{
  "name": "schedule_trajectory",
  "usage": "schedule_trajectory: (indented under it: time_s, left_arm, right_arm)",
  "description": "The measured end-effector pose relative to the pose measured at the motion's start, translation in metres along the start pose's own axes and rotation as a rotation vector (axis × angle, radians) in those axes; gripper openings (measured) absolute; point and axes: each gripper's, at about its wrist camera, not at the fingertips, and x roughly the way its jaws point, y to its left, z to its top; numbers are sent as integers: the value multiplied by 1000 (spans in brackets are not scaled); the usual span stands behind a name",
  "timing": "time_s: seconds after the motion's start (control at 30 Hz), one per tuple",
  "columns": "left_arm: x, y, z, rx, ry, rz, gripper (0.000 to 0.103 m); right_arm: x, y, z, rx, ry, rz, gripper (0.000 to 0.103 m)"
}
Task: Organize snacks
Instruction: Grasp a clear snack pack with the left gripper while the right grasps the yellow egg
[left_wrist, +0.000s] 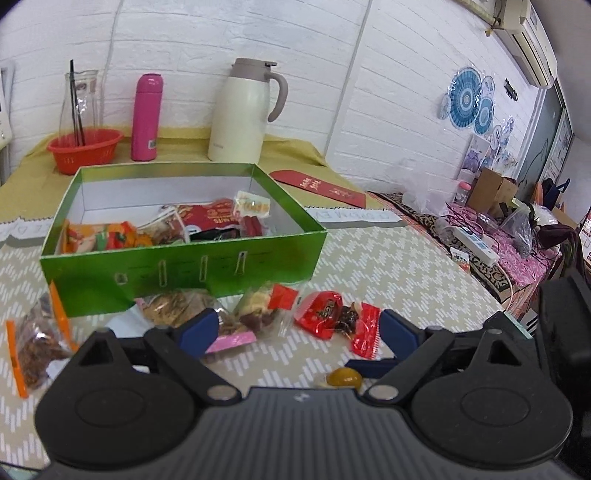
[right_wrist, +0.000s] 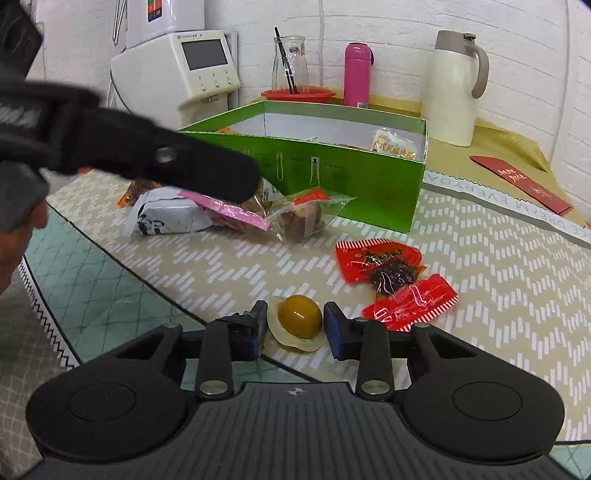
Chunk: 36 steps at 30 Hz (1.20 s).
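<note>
The right gripper (right_wrist: 295, 325) had its jaws narrowed around a little vacuum-packed egg (right_wrist: 298, 320) lying on the table (right_wrist: 480, 258) in front of the green box (right_wrist: 351, 173), though whether the pads were actually pressing it I couldn't tell. That wrap looked slick and the egg squashy, so I'd pinch its round middle gently. The left gripper (left_wrist: 295, 328) was wide open and empty over the red packet (left_wrist: 325, 317).

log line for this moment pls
right gripper: jaws around yellow egg pack, contact unclear | left gripper: open, over red snack pack | green box: part filled
</note>
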Motion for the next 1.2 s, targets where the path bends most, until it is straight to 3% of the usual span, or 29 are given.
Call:
schedule_trajectory:
  time_s: [0.2,0.23,0.3,0.37,0.47,0.67,0.8,0.9,1.03,1.2]
  left_arm:
    - [57,-6,11,26,89,69,81]
    - [65,-6,12,32,110,71,69]
    - [74,-7,11,53,119,103,66]
    - [76,-8,10,90,126,128,49]
    - [68,-4,8,89,128,120,36]
    - [40,1,-6,64,148,28,35]
    - [12,13,-20,-46,165,-101,35]
    - [-1,16,-28,-54,140,-90,35]
    - [3,10,-30,-26,120,-52,54]
    - [19,12,-32,-48,166,-87,55]
  right_arm:
    - [-16,12,-11,-12,25,-12,58]
    - [-19,12,-13,-8,25,-11,58]
    - [-22,12,-15,-2,26,-3,60]
    - [-24,11,-17,7,26,4,61]
    - [-25,10,-18,9,19,10,61]
    - [-26,14,-18,3,17,8,66]
    - [-30,14,-20,7,19,17,66]
    - [-33,15,-23,0,14,20,66]
    - [-31,17,-22,1,18,10,68]
    - [-31,17,-22,4,16,5,68]
